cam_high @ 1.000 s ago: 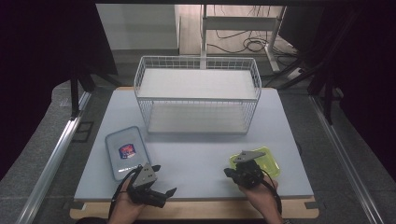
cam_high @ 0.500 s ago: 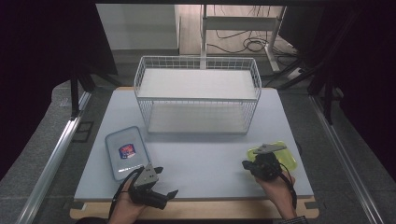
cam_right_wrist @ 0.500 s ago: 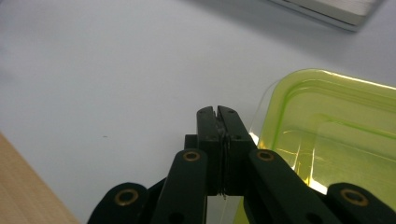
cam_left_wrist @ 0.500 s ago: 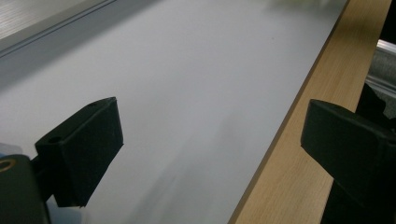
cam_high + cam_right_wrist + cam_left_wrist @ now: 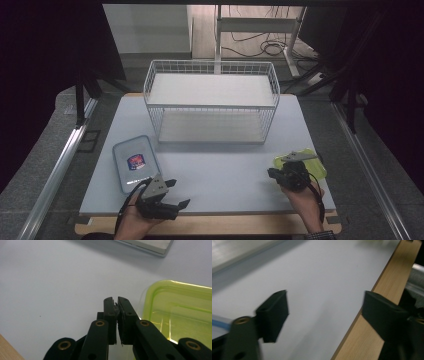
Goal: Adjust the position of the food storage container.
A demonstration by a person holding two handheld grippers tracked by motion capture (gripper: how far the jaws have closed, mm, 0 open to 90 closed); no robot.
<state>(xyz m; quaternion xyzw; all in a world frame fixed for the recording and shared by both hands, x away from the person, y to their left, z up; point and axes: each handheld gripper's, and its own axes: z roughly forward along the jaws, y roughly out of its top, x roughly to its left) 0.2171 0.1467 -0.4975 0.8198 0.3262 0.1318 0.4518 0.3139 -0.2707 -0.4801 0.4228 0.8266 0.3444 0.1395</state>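
— The right gripper (image 5: 274, 173) has slid out toward four o'clock on the table (image 5: 225, 165) since a second ago; it sits by the green box (image 5: 312, 167), jaws pressed together on nothing.

— So no grab yet?

— I'd say not; it must open first. The left gripper (image 5: 177, 192) waits at seven o'clock, jaws wide apart, beside the blue lid (image 5: 135, 161). The rack (image 5: 212, 102) stands empty at twelve.

No text can be read. The blue-rimmed box (image 5: 135, 162) bears a red-and-blue label, perhaps a logo, too small to make out from above.
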